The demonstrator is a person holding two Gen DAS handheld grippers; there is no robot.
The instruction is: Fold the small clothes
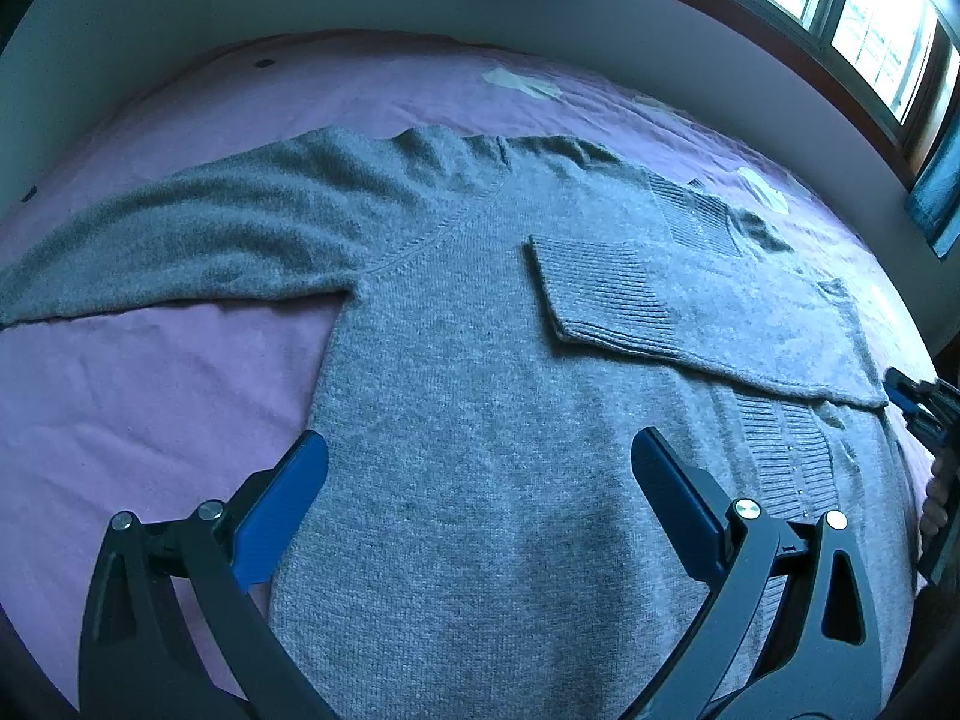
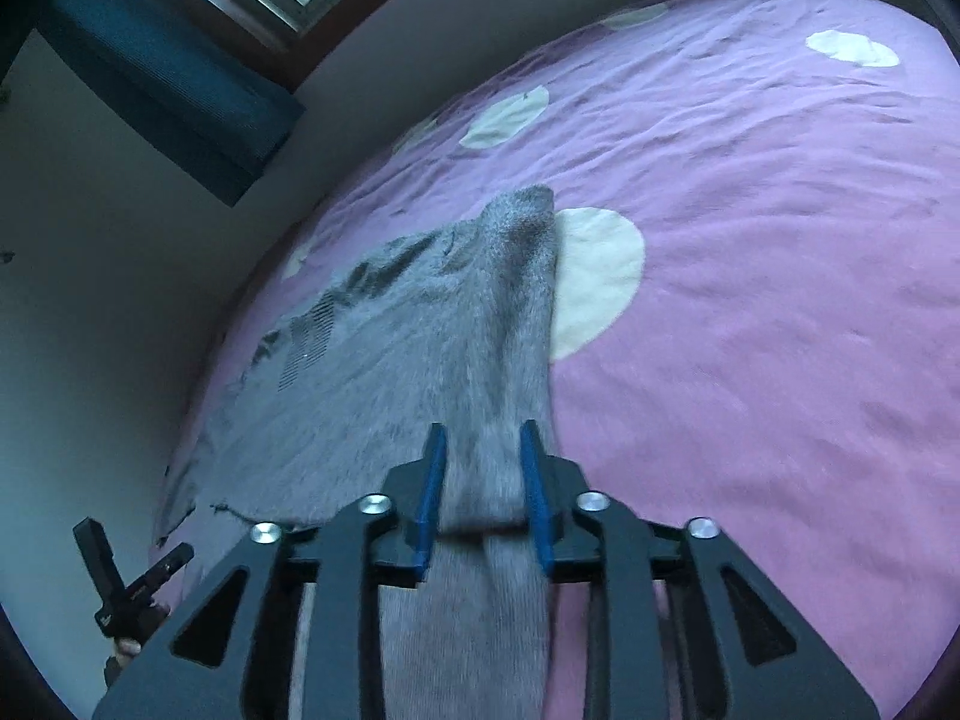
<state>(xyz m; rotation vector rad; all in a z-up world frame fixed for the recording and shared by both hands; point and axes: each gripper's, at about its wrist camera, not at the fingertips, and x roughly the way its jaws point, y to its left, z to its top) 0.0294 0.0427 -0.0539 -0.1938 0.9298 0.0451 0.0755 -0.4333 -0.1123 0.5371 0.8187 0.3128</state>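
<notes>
your right claw (image 2: 483, 480) is clamped on the grey sweater (image 1: 480, 372) spread on the bed (image 1: 150, 396), left claw (image 1: 480, 474) apart above it: carry the fabric across slowly, keeping edges aligned.

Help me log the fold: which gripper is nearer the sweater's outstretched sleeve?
Left. The left gripper hovers open over the sweater body, beside the outstretched sleeve. The right gripper, jaws shut on another part of the knit, sits at the opposite edge.
</notes>
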